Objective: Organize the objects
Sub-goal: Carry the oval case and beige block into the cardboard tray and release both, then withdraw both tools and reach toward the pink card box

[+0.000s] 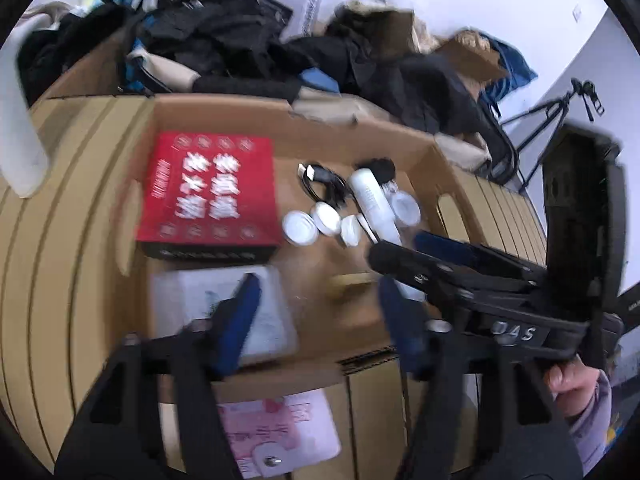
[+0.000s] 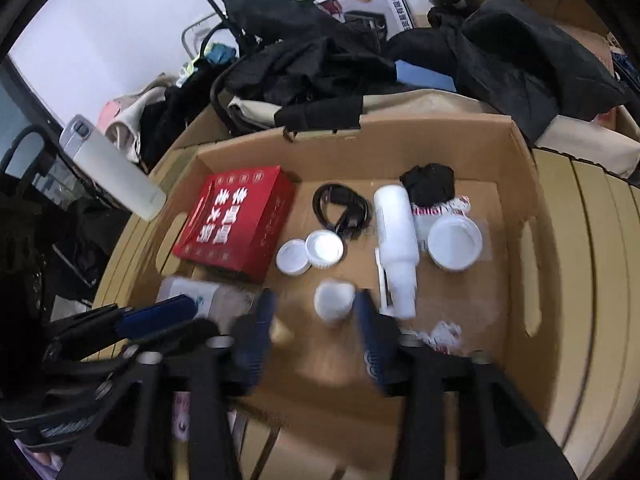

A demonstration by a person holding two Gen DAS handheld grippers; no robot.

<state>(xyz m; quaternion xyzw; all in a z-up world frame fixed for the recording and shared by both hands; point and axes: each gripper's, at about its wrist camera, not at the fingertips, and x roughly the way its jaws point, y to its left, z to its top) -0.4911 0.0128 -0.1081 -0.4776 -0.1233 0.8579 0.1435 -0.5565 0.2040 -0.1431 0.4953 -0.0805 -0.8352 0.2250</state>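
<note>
Cardboard box, open-topped, holds one red printed carton, one coiled black cable, one white plastic bottle and four round white lids beside that bottle. My left fingers and right fingers hover apart above it, gripping nothing.

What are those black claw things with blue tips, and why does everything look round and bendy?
They are two grabbing tools, one in each of a person's hands. A tiny wide-eyed camera rides on each and bends the picture. One picture looks along the left gripper, the other along the right gripper. Both are open and hold nothing. Below them is a cardboard box holding a red box, a black cable, a white bottle and small white jars.
</note>
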